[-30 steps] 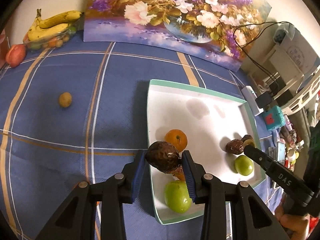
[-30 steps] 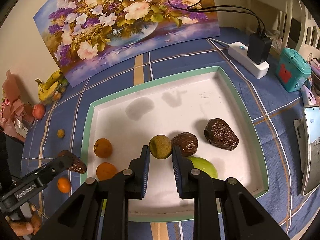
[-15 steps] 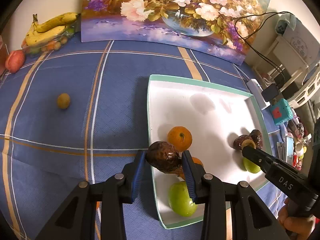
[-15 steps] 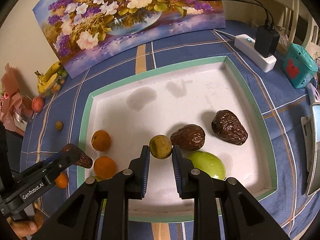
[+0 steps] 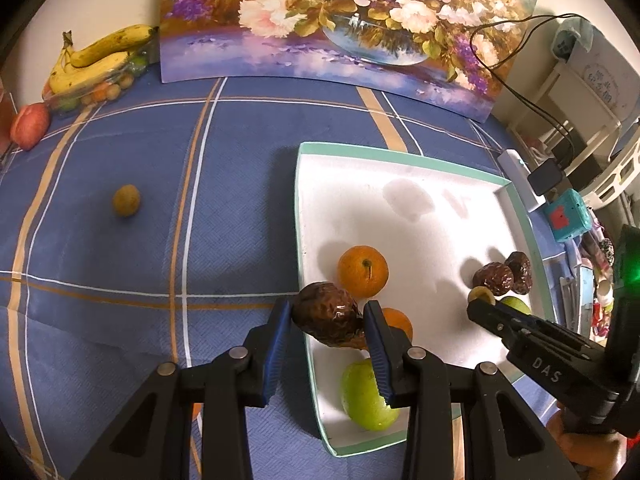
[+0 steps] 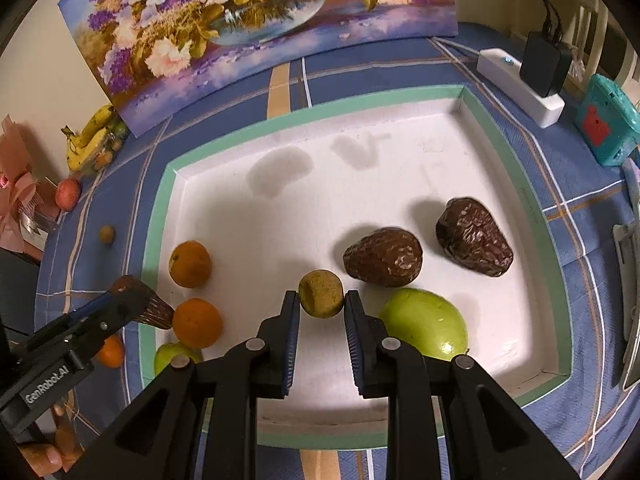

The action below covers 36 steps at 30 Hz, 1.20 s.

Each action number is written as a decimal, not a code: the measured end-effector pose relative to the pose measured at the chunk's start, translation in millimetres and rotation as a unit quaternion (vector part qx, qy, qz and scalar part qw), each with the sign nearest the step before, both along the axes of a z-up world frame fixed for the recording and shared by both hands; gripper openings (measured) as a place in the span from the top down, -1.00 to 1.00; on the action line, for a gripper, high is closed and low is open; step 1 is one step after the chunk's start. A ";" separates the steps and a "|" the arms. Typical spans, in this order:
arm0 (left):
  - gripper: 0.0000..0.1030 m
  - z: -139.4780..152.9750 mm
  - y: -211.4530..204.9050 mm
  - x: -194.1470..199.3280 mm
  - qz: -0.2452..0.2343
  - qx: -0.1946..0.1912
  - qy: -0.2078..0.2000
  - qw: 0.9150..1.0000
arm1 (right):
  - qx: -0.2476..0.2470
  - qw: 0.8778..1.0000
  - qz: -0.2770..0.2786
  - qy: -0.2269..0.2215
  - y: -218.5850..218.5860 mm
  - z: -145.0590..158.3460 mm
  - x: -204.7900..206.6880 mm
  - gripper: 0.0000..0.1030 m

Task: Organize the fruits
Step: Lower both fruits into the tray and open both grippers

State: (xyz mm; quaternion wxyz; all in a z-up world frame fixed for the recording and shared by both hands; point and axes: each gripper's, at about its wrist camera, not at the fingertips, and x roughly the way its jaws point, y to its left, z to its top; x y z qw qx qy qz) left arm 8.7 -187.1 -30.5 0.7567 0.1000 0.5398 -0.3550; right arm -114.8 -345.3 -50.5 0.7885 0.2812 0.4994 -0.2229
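Note:
My left gripper (image 5: pixel 326 316) is shut on a wrinkled brown fruit (image 5: pixel 326 314) held over the left rim of the white tray (image 5: pixel 400 152). Below it in the tray lie two oranges (image 5: pixel 363 271) and a green fruit (image 5: pixel 364 398). My right gripper (image 6: pixel 321 302) is shut on a small round tan fruit (image 6: pixel 321 293), low over the tray floor (image 6: pixel 360 184). Beside it rest two wrinkled brown fruits (image 6: pixel 383 258) and a large green fruit (image 6: pixel 424 330). In the right wrist view the left gripper (image 6: pixel 136 304) shows at the tray's left edge with its brown fruit.
A small tan fruit (image 5: pixel 126 200) lies alone on the blue checked cloth, left of the tray. Bananas (image 5: pixel 96 60) and a red fruit (image 5: pixel 29 126) sit at the far left corner. A flower painting (image 5: pixel 340 28) leans at the back. A power strip (image 6: pixel 520 86) and teal box (image 6: pixel 606 120) stand right.
The right gripper has sunk toward the tray floor with the tan fruit, nearing the brown and green fruits. The left gripper keeps its brown fruit at the tray's left rim.

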 end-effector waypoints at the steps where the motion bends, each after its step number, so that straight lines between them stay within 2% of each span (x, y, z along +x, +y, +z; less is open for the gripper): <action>1: 0.23 0.2 0.3 -0.3 -0.002 0.001 0.000 1.000 | 0.003 1.000 0.001 0.004 -0.1 -3.1 1.0 0.54; 7: 0.23 1.6 -2.8 -4.0 -0.009 0.013 -0.014 1.000 | 0.014 1.000 0.001 0.016 -1.0 -13.4 2.5 0.54; 15: 0.22 1.4 -4.2 -5.7 -0.016 0.020 -0.019 0.999 | 0.012 1.000 0.001 0.018 -0.3 -13.1 2.0 0.54; 36: 0.16 -2.6 -10.2 -8.9 -0.034 0.032 -0.006 0.999 | 0.007 1.000 0.003 0.023 0.5 -13.7 5.0 0.53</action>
